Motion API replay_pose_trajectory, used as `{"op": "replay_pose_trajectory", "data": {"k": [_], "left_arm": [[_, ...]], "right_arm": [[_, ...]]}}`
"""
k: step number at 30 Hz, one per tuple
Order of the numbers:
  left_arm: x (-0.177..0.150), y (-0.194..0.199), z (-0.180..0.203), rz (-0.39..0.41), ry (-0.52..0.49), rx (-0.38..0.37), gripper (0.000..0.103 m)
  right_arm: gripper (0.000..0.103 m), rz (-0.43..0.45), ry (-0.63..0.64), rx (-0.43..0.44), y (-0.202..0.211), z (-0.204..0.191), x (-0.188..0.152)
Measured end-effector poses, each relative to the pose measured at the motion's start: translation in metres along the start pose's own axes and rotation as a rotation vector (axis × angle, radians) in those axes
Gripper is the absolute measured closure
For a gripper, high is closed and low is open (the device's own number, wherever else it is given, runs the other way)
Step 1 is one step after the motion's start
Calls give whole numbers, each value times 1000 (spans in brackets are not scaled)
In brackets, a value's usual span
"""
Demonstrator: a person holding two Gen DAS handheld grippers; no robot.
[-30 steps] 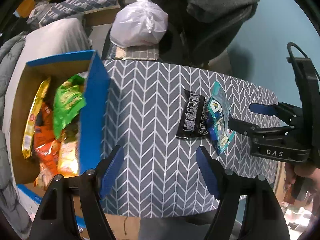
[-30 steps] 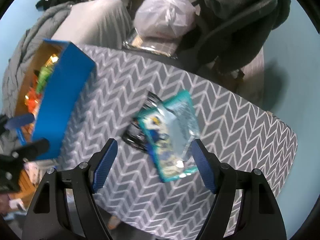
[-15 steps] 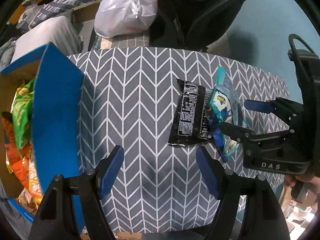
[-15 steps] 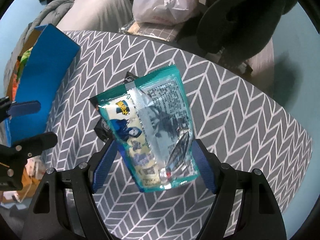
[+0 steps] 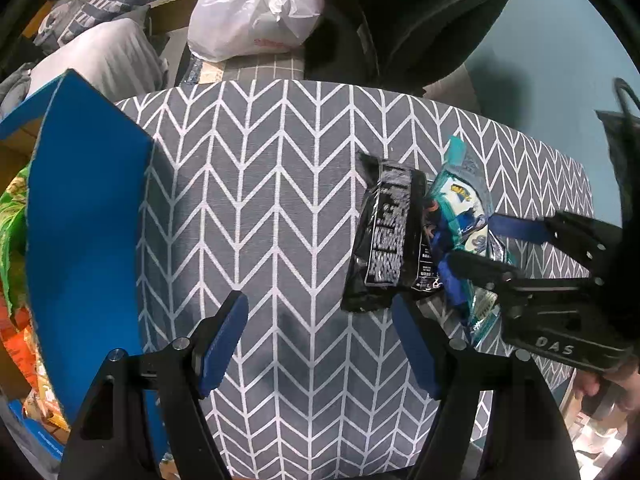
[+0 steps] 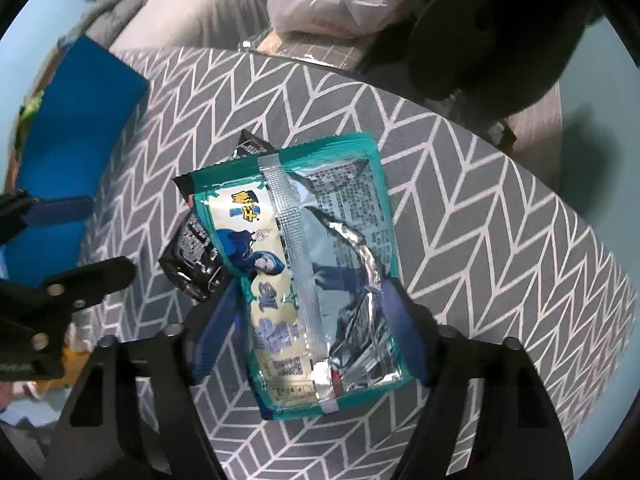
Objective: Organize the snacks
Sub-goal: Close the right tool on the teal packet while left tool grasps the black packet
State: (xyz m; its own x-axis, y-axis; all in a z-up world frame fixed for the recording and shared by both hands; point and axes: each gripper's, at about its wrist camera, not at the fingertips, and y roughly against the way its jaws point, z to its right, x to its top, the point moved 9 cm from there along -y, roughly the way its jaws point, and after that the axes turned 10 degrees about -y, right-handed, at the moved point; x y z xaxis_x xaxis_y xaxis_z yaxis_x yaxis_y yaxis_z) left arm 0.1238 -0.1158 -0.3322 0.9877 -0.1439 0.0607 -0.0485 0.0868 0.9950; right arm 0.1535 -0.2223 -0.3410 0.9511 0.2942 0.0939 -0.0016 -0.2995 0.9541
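At far left the blue box (image 5: 84, 248) holds bright snack bags (image 5: 12, 216). The left tool (image 5: 316, 336) hangs released over the chevron surface (image 5: 260, 184). Right of it a black packet (image 5: 386, 236) lies partly under the teal packet (image 6: 304, 264), on which the right tool (image 6: 308, 332) has just been closing and now grips.

Both grippers lower toward the table (image 5: 280, 184) than before, right gripper (image 6: 308, 320) jaws just closing around the teal snack packet (image 6: 304, 264), pads now at its sides.
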Motion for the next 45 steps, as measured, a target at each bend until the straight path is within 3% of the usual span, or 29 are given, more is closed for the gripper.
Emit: {"op": "replay_pose_trajectory", "data": {"k": [4,11,16,18,19,28,38,40,42,45], "left_arm": [[7,-5,7,-9,-19,2,27],[29,-14,26,-24,-41,-9,26],[38,-18,42,-41,-38,-39,21],[39,-21,47,-52,-27,-52,20],[40,-22,50,-56,-19,-58,19],[50,-50,57,-105,95,-96,16],[60,-79,58,-143,81,-36,15],[63,-78,59,-125,48,-21,17],[66,-77,59,-117,2,18,32],[67,-71,60,-101,-7,13,43]], "right_arm": [[50,8,-65,-14,7,17,-6],[50,0,-165,-95,17,62,-23],[50,7,-224,-104,24,88,-37],[41,12,-238,-96,27,92,-40],[26,19,-247,-87,30,93,-42],[25,38,-318,-4,41,102,-60],[25,32,-353,0,51,108,-76],[25,32,-337,-10,49,103,-72],[25,35,-325,-15,47,99,-66],[25,27,-303,-33,43,95,-56]]}}
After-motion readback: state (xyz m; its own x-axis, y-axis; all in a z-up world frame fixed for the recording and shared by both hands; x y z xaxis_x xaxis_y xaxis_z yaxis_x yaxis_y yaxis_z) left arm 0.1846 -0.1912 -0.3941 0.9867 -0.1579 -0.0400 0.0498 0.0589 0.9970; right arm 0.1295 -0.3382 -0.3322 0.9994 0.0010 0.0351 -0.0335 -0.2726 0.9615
